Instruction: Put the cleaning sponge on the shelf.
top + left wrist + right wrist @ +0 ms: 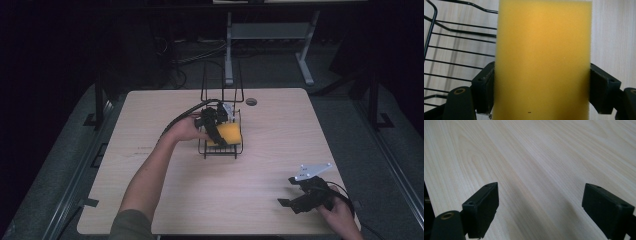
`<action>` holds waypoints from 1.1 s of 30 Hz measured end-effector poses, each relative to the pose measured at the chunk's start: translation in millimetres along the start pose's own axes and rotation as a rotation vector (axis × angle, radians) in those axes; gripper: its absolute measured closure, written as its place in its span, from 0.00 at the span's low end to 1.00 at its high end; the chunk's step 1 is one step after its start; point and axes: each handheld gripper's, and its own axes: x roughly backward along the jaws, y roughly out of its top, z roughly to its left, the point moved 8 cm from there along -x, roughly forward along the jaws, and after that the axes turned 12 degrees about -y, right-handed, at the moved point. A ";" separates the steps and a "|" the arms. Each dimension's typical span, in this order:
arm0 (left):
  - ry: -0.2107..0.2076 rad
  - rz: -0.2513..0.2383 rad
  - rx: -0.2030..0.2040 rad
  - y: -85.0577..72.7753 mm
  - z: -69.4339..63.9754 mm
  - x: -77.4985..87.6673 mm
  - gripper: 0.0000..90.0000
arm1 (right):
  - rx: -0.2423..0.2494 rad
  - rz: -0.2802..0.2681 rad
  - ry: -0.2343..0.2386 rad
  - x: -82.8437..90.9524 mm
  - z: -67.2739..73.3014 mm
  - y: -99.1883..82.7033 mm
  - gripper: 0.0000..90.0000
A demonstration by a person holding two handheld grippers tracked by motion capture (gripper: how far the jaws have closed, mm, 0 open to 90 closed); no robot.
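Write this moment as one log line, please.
left claw: shut on yellow foam sponge, over black wire rack | right claw: open, empty, above wooden table

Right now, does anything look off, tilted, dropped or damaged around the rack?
Nothing stands out. The left gripper holds the yellow sponge squarely over the wire rack, which sits upright on the table. The right gripper is open over bare wood.

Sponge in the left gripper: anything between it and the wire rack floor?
Nothing visible. The left gripper clamps the yellow sponge by its two side edges, over the black wire rack. In the left gripper view, bare rack wires and tabletop show beside the sponge; what lies directly beneath it is hidden by the sponge itself.
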 end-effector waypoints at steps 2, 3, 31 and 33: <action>-0.001 0.008 0.003 -1.5 1.8 -2.5 0.24 | -0.004 -0.001 -0.002 0.7 -0.1 -0.1 0.15; 0.002 0.007 0.004 -1.6 2.1 -3.8 0.24 | -0.001 -0.003 -0.005 0.8 -0.5 -0.2 0.15; -0.024 0.037 0.051 -17.3 18.9 -11.0 0.23 | -0.002 0.005 -0.007 -0.3 -3.0 -0.7 0.15; -0.025 0.034 0.051 -17.6 18.7 -10.3 0.23 | 0.001 0.006 -0.008 -0.9 -3.1 -0.3 0.15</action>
